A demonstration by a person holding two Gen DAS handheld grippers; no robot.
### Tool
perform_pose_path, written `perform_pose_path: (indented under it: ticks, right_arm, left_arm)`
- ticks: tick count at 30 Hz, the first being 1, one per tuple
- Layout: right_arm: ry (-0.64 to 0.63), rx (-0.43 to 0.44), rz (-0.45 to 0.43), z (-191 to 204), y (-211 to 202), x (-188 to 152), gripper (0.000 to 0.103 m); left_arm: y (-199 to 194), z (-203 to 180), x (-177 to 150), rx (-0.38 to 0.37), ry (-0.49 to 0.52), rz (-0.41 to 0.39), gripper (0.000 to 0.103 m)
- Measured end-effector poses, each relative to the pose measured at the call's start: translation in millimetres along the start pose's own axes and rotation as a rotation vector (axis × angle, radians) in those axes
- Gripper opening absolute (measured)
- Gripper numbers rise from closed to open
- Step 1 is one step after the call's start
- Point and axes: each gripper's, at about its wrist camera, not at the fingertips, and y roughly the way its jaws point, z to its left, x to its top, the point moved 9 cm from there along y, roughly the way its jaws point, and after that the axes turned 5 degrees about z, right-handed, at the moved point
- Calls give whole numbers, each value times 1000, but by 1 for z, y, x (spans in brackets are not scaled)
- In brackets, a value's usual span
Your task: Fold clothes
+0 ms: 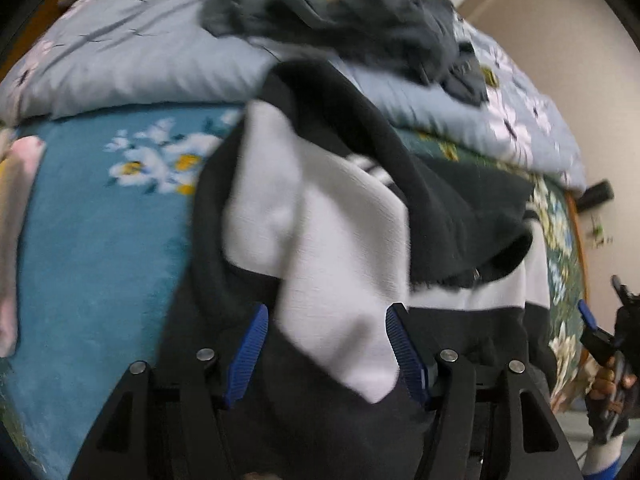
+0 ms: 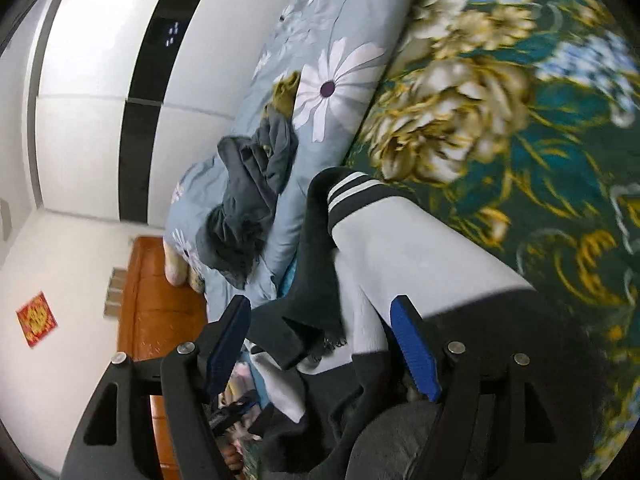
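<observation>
A black-and-white top point(image 1: 328, 216) with striped cuffs point(image 2: 352, 192) lies rumpled on the bed. My left gripper point(image 1: 326, 344) hangs over it, open. A white sleeve point(image 1: 344, 312) runs loosely between its blue pads point(image 1: 250, 352), which do not press on it. My right gripper point(image 2: 320, 340) is open too, with the top's black and white folds point(image 2: 360, 264) beneath and between its fingers, not pinched. In the left wrist view, the right gripper point(image 1: 592, 324) shows at the right edge, held by a gloved hand point(image 1: 612, 392). A crumpled grey garment point(image 1: 360, 20) point(image 2: 248, 200) rests on the duvet beyond.
A pale blue flowered duvet point(image 1: 140, 60) point(image 2: 340, 60) is bunched along the far side of the bed. A teal flowered blanket point(image 1: 92, 240) and a dark green flowered blanket point(image 2: 520, 160) cover the mattress. A wooden headboard point(image 2: 156, 300), a white wardrobe point(image 2: 92, 80) and a beige wall point(image 1: 540, 40) surround it.
</observation>
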Motion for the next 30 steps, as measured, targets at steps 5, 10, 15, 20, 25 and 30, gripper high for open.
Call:
perform_pose_path:
  ticks: [5, 10, 15, 20, 25, 30]
  right_arm:
    - [45, 28, -41, -6, -15, -18, 73]
    - [75, 17, -53, -18, -23, -25, 73]
    - [122, 24, -75, -33, -32, -25, 73]
    - [160, 48, -83, -39, -35, -24, 73]
    - [168, 54, -110, -45, -48, -20, 73]
    - [161, 8, -143, -57, -71, -18, 73]
  left_arm:
    - [30, -22, -3, 75, 33, 48, 66]
    - [21, 7, 0, 157, -79, -3, 51]
    - [-14, 43, 10, 182, -139, -80, 8]
    - [-62, 88, 33, 221, -196, -187, 7]
    - [-107, 147, 55, 335, -266, -257, 7]
    - [-120, 191, 70, 426, -275, -255, 7]
